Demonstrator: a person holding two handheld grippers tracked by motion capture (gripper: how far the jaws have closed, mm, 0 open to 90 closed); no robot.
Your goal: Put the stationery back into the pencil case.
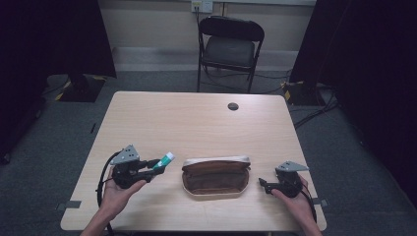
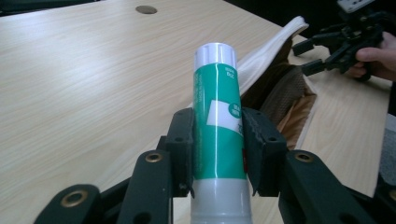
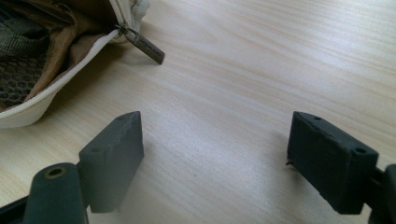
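Meanwhile, near the table's [image 1: 196, 113] front edge, the left gripper [image 1: 156, 166] is clamping a green-and-white glue stick [image 2: 218, 121] between its jaws, just left of an open tan pencil case [image 1: 216, 181]. The right gripper [image 1: 263, 184] is waiting with jaws wide apart by the zipper pull [image 3: 145, 45]. Smooth plastic could be slipping if the grip loosens.
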